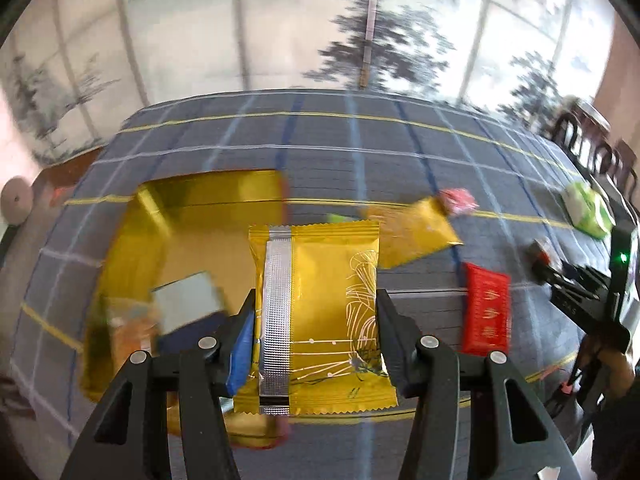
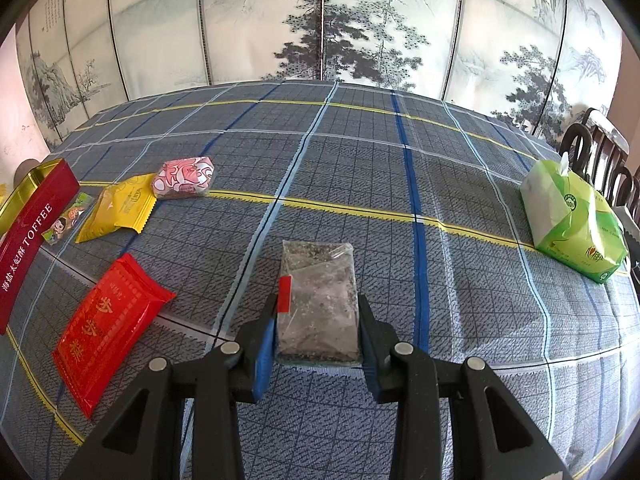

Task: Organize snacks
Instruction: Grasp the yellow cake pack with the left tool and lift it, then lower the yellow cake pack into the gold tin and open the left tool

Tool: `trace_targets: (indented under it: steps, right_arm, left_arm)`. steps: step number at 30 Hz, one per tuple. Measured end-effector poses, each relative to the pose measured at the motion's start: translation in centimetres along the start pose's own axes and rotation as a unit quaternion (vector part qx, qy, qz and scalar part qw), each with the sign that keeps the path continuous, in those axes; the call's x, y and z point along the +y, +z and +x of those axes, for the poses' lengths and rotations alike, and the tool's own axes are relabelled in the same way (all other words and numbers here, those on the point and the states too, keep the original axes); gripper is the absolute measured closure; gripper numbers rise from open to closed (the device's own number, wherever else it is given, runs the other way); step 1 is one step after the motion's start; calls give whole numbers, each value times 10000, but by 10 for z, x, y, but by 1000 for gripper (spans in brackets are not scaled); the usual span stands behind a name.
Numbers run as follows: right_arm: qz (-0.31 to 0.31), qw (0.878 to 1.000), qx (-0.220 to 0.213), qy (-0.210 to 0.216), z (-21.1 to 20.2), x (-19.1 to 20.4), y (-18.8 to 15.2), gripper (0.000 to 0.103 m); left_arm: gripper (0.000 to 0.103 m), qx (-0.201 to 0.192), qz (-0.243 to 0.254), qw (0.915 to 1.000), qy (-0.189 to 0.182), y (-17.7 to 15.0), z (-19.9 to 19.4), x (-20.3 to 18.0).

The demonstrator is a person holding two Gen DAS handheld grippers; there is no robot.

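My left gripper (image 1: 316,336) is shut on a gold snack packet (image 1: 320,320) with a silver seam, held above the right edge of an open gold tin (image 1: 168,224) that holds several snacks. My right gripper (image 2: 318,328) is shut on a clear packet of dark speckled snack (image 2: 320,300) with a red tab, low over the tablecloth. On the cloth lie a red packet (image 2: 108,324), a yellow packet (image 2: 118,208), a pink wrapped piece (image 2: 184,178) and a small cartoon candy (image 2: 68,220). The tin's red side (image 2: 28,248) reads TOFFEE.
A green tissue pack (image 2: 572,224) sits at the table's right edge, with dark wooden chairs (image 2: 600,152) behind it. A painted folding screen (image 2: 320,20) stands past the far edge of the plaid tablecloth (image 2: 400,160). The right gripper's body (image 1: 592,300) shows at the left view's right side.
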State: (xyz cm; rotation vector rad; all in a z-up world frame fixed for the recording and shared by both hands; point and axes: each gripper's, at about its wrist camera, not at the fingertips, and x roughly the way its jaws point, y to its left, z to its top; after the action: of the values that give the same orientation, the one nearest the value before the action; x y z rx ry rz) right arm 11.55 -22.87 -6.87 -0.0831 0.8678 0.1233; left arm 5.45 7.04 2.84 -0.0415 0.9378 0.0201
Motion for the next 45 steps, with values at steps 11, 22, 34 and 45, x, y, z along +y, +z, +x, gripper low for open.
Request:
trace_targets:
  steps: [11,22,34,45]
  right_arm:
    - [-2,10000,-1,-4,-1,0,0,67]
    - [-16,10000,-2,-24,-1,0,-1,66]
    - [-17,10000,-3,-43,-1,-1,-1,66]
    - [-13,10000,-3,-44,-2,-1,-1,66]
  left_arm:
    - [53,145,-714,9957,566,-25,-4,76]
    - [53,328,-906,9923,784,-39,11,106]
    - [53,365,-921,9900,1009,-44,23,120]
    - [50,372,-683,9898,1196,-45,26,117]
